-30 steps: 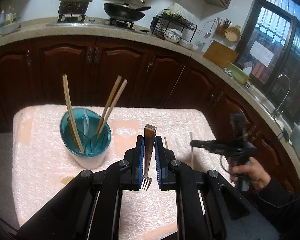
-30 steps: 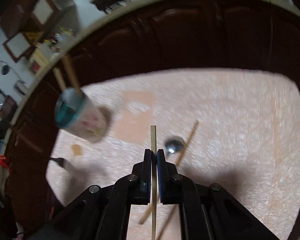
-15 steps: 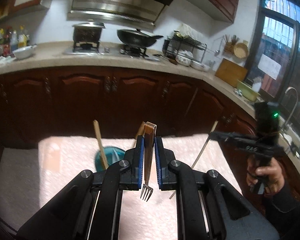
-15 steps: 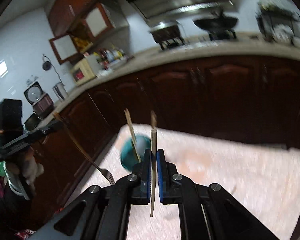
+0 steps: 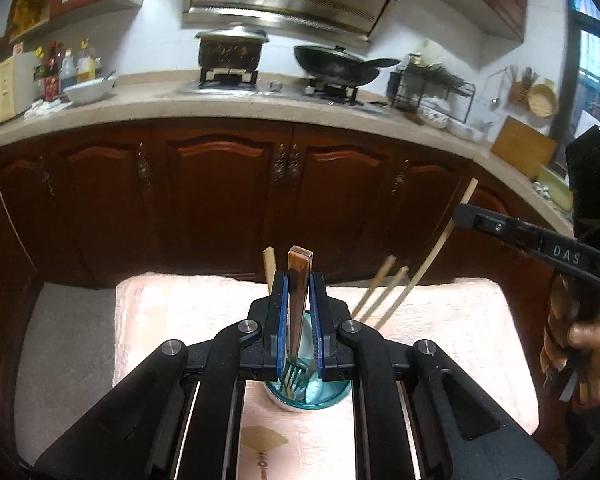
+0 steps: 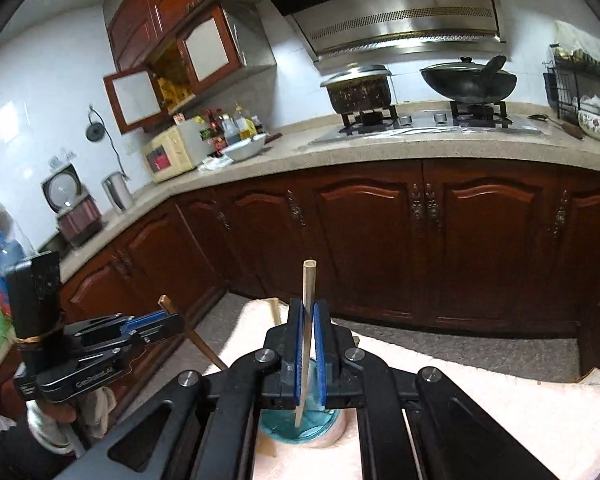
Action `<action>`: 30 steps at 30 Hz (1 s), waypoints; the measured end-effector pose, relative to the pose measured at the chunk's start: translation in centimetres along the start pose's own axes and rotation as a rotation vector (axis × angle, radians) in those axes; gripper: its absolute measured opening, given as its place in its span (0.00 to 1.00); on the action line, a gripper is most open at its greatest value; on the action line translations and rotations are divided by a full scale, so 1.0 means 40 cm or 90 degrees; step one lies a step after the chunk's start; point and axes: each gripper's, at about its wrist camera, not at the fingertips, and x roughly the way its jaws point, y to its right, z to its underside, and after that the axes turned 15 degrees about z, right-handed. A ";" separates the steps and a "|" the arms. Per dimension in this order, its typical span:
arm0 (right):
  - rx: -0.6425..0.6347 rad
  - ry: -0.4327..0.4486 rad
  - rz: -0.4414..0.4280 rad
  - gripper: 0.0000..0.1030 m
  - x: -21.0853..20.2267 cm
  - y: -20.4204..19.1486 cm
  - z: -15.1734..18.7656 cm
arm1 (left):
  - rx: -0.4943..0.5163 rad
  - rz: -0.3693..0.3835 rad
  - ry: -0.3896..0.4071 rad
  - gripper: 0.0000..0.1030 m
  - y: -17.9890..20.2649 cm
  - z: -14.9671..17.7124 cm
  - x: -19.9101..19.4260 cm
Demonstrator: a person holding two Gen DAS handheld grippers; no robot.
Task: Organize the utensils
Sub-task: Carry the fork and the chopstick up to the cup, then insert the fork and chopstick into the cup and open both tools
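Note:
My left gripper [image 5: 299, 292] is shut on a fork [image 5: 297, 320] with a brown handle, tines down over the mouth of the teal cup [image 5: 328, 398]. Three wooden chopsticks [image 5: 376, 290] stand in the cup. My right gripper [image 6: 308, 320] is shut on a single chopstick [image 6: 307, 320], held upright with its lower tip over the same cup [image 6: 324, 424]. In the left wrist view the right gripper [image 5: 464, 216] shows at the right with its chopstick [image 5: 432, 256] slanting down toward the cup. In the right wrist view the left gripper [image 6: 168, 320] shows at the left with the fork handle [image 6: 192, 338].
The cup stands on a table with a pale pink cloth [image 5: 204, 312]. Dark wooden cabinets [image 5: 228, 192] and a stone counter [image 5: 140, 108] with a pot and wok run behind it. A brownish patch [image 5: 260, 444] marks the cloth in front of the cup.
Both grippers have risen, tilted level and come together over the cup. The fork's tines and the chopstick's tip now hang over the cup's mouth.

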 end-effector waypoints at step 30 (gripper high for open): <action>0.086 -0.184 -0.006 0.20 0.261 0.085 0.205 | -0.001 -0.037 -0.061 0.09 0.010 0.090 0.140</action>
